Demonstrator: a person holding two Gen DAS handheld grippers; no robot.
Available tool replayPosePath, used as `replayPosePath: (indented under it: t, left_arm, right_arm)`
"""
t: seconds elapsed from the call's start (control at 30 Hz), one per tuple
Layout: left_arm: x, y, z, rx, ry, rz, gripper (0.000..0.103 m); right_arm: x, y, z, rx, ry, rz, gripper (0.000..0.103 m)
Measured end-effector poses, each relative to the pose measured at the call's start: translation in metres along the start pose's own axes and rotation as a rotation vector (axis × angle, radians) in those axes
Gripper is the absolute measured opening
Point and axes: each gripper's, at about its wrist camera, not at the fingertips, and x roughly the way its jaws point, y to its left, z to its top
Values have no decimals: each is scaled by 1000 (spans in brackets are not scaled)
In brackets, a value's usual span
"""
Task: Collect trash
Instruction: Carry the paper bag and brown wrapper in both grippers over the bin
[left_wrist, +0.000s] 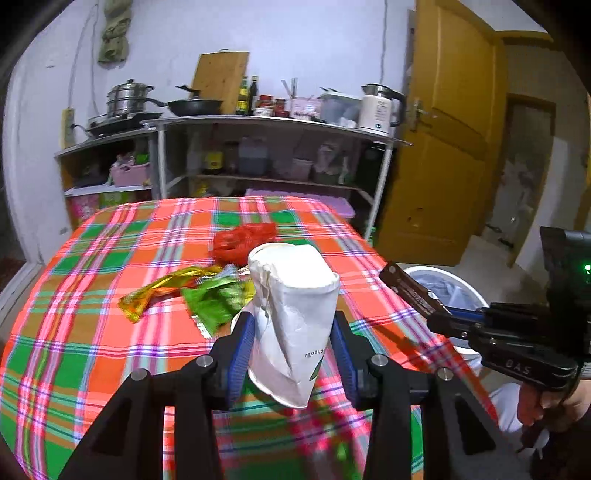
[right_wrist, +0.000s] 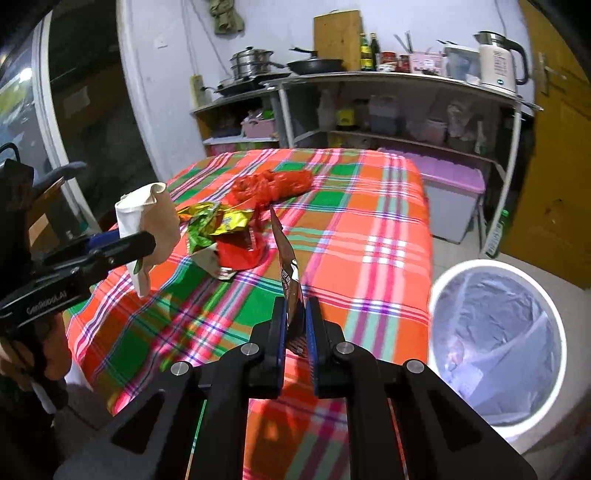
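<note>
Left gripper (left_wrist: 295, 332) clamped on crushed paper cup (left_wrist: 295, 314), right gripper (right_wrist: 295, 325) nearly closed, pinching brown wrapper (right_wrist: 286, 254)

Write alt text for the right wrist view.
The right gripper pinches a brown wrapper above a plaid tablecloth strewn with wrappers; a lined white bin stands at right, and the left gripper holds a crushed paper cup.

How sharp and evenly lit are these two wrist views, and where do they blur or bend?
Left wrist: crushed paper cup sharp, tablecloth smeared near the bottom edge, door bowed by the fisheye. Right wrist: brown wrapper crisp, cloth streaked below, corners dark.
</note>
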Motion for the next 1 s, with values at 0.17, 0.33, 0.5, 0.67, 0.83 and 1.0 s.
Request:
replayPosePath:
  t: [0.17,0.33,0.5,0.67,0.83,1.0]
  left_arm:
    - [8,-30,3,29,7,-56,42]
    - [18,-59,10,62,10,-110,42]
    - [31,-88,18,90,16,-169,42]
    - [46,-115,23,122,22,-216,42]
    - [65,-138,26,138,44,-261,42]
    - [86,-161,23,159,71,-290,43]
  right_arm:
    - [-15,-19,-6,41,-17,-33,10]
    - [-29,-42,-14,87,-27,-74,10]
    - [-43,-65,-22,131,-42,-112,10]
    - [-55,-90,-32,187,-50,-148,11]
    - [-61,-113,-41,233,-50,-180,11]
    - [-61,-133,-50,278,-34,-204,11]
